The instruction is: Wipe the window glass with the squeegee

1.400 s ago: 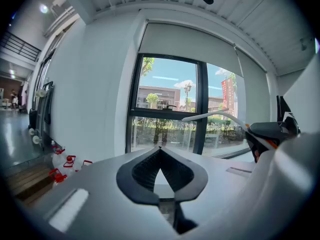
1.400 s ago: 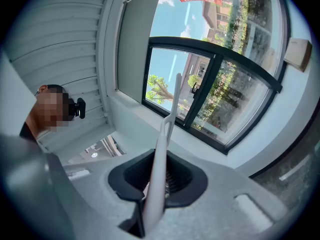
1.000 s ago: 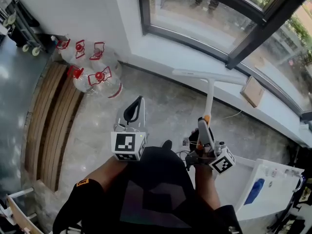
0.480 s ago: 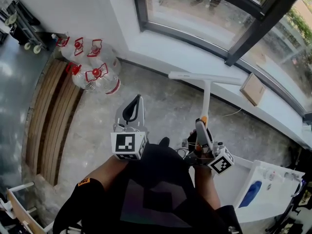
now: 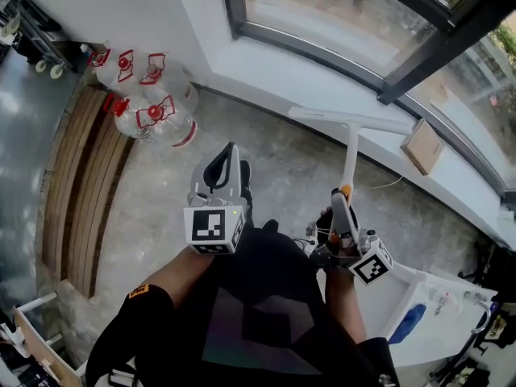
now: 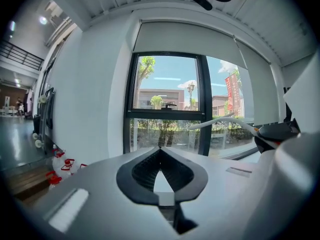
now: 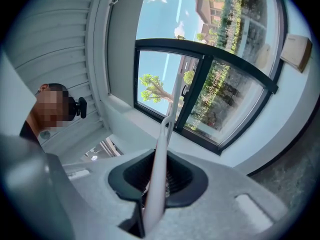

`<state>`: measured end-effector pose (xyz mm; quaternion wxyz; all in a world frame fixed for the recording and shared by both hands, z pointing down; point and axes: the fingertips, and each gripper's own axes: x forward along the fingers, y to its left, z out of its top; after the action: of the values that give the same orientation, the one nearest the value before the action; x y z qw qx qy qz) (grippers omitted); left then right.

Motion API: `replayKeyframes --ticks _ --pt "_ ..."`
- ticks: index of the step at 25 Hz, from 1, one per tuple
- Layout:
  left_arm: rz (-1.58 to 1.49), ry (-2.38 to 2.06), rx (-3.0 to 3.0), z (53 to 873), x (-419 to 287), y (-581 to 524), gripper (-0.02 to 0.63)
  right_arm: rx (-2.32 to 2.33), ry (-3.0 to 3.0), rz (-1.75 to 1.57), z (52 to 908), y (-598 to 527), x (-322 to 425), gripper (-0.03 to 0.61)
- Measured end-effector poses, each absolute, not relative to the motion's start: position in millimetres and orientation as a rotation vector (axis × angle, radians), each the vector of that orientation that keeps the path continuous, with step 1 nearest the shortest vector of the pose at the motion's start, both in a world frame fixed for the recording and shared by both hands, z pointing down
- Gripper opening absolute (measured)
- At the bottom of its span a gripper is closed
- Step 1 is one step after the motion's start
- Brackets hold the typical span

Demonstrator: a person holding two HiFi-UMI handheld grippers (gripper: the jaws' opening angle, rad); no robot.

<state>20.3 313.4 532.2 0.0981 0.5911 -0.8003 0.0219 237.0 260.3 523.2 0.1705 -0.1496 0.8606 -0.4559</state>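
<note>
My right gripper (image 5: pixel 340 216) has its jaws clenched on the shaft of the one squeegee (image 5: pixel 349 147) in the scene; in the right gripper view the pale shaft (image 7: pixel 159 174) runs up between the jaws and straight on toward the window. The squeegee is T-shaped. Its long shaft points away from me, out from the jaws toward the window glass (image 5: pixel 322 14), and its blade (image 5: pixel 351 120) lies crosswise at the far end, roughly parallel to the sill (image 5: pixel 266 63). The blade hangs over the floor just short of the sill, below the glass and not touching it, so I judge the coming move has to carry it forward and up onto the glass. My left gripper (image 5: pixel 226 172) is well to the left of the shaft with its jaws closed together on nothing, and the right one is plainly nearer the work. Otherwise I count five red-capped water jugs (image 5: pixel 165 107) by the wall, as best I can tell, and one cardboard piece (image 5: pixel 422 147) on the sill.
</note>
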Motion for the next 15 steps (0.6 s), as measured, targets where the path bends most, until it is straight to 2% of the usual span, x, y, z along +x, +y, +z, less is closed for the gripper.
replayKeyframes --ticks 6,15 --pt "0.005 -2.320 1.817 523.9 -15.3 248.6 0.017 -0.545 2.436 -1.297 524.7 218.4 212.5 0.048" --pt "0.003 -2.293 1.893 518.7 -117.7 161.9 0.017 -0.582 2.448 -1.261 501.3 143.8 103.7 0.049"
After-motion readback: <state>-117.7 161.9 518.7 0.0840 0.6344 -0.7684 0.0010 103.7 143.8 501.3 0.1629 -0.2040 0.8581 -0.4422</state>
